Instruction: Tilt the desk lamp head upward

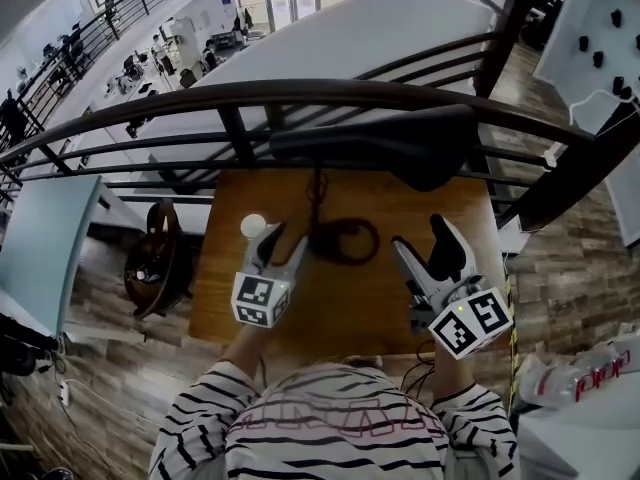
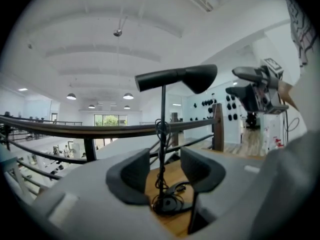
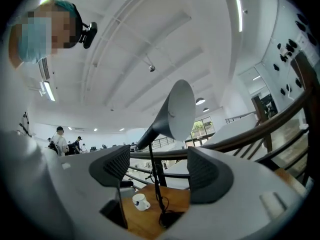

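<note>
Head view: a wooden surface (image 1: 225, 313) is seen from above, set against a dark railing (image 1: 300, 93). At the left of it a white cup (image 1: 253, 226) is stood, just beside the left hand-held gripper (image 1: 283, 240). That gripper is held low over the surface, with its jaws pointed toward the railing. In the left gripper view its jaws (image 2: 165, 171) are spread wide and nothing is gripped. The lamp's thin stem (image 2: 163, 129) is framed in the gap beyond them, untouched.

The lamp is placed at mid-surface. Its round base (image 1: 340, 240) is ringed by a coiled cord (image 1: 352, 230), which is also wound up the stem. The black lamp head (image 1: 400, 143) is carried high above the far edge, over the railing. In the left gripper view the lamp head (image 2: 180, 78) is shown roughly level, with its wider end to the right.

To the right of the base the right hand-held gripper (image 1: 420, 238) is held, clear of the lamp. In the right gripper view its jaws (image 3: 160, 171) are likewise parted wide and empty. The lamp head (image 3: 175, 111) is seen well above them and the cup (image 3: 140, 201) below. Striped sleeves (image 1: 200, 418) are seen at the bottom edge.
</note>
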{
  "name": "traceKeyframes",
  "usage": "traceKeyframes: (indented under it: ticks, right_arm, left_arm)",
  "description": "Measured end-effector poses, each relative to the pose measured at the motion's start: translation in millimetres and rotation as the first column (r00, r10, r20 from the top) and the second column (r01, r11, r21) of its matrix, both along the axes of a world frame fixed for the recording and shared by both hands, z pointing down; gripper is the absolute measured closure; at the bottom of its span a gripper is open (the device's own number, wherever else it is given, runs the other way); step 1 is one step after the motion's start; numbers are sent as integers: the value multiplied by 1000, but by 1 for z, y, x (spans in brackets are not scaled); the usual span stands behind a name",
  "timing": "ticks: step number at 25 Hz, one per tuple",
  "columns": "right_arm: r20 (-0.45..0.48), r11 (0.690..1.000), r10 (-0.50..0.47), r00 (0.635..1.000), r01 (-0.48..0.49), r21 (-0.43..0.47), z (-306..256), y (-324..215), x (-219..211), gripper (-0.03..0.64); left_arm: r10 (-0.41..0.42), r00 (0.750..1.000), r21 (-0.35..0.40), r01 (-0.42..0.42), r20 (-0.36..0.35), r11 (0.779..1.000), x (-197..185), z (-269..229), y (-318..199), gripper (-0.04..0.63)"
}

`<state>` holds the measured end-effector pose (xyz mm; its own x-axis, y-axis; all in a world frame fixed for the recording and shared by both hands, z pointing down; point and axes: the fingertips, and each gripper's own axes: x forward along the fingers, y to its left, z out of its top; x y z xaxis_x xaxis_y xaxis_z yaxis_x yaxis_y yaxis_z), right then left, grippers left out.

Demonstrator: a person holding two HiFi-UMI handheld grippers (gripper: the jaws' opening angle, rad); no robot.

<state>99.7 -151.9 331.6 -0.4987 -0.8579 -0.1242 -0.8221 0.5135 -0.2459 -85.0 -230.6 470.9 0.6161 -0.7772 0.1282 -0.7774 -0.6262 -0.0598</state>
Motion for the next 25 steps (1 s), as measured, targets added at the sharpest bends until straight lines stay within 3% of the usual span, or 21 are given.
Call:
traceKeyframes:
  ticks: [11, 25]
  right_arm:
    - [-6, 993, -7, 1000, 6, -117, 61, 36, -58, 386]
    - [-12, 968, 92, 996, -92, -233, 107, 79, -97, 576]
  left_arm:
    - [72, 997, 44, -70, -31, 997, -20, -30, 81, 419]
    - [120, 991, -17, -121, -57, 992, -56, -9, 147, 569]
